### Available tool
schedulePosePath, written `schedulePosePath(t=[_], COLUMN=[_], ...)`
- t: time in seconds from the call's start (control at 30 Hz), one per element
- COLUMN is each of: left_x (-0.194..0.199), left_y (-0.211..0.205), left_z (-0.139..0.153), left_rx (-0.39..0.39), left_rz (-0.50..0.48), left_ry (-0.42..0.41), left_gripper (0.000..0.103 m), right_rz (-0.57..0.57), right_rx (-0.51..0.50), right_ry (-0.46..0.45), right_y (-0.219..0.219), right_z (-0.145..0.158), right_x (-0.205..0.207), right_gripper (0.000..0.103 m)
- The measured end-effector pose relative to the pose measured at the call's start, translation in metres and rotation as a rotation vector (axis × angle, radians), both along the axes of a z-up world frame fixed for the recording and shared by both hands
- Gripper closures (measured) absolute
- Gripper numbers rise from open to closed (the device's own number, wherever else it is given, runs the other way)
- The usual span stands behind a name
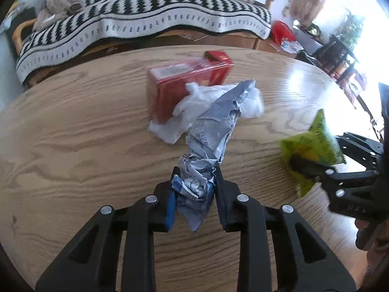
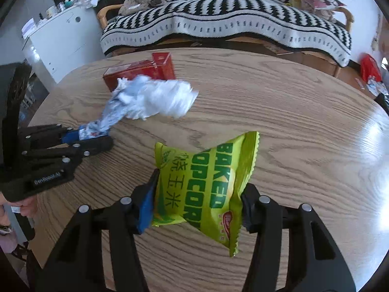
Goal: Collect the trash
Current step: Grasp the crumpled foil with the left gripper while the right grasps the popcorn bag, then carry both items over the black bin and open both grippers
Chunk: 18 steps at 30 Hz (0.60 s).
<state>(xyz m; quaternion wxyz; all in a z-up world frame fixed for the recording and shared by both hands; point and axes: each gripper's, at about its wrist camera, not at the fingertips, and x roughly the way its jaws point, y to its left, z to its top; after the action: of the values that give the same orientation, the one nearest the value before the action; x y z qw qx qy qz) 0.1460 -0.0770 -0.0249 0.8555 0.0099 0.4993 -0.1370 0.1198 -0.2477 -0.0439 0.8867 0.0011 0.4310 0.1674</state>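
Oval wood-grain worktop (image 1: 73, 126) before striped-blanketed sofa (image 1: 145, 17); left gripper (image 1: 194, 185) pinching crumpled wrapper (image 1: 206, 146), right gripper (image 2: 198, 194) clamping popcorn bag (image 2: 206, 185).

Home living room: blanket-draped sofa (image 2: 218, 24), wooden table (image 2: 291, 121).

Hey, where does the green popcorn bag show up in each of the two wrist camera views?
Left wrist view: the green foil popcorn bag sits at the right edge, pinched in the right claw.
Right wrist view: bottom centre, between that claw's fingers.
Shared landmark: the red rectangular carton on the table.
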Motion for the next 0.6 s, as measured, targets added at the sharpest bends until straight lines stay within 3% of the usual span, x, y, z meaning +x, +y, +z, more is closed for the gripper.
schedulePosePath(t=[0.23,0.6], left_x=[-0.013,-0.049], left_y=[0.002,-0.008], left_z=[0.009,0.044], left_rx=[0.023,0.018], left_rz=[0.031,0.004], left_ry=[0.018,-0.017], left_gripper=[0.077,0.077], right_rz=[-0.021,-0.059], right_rx=[-0.002,0.014], right_ry=[-0.015,-0.055], right_y=[-0.008,-0.025], right_z=[0.009,0.04], right_x=[-0.013,-0.051], right_gripper=[0.05,0.05])
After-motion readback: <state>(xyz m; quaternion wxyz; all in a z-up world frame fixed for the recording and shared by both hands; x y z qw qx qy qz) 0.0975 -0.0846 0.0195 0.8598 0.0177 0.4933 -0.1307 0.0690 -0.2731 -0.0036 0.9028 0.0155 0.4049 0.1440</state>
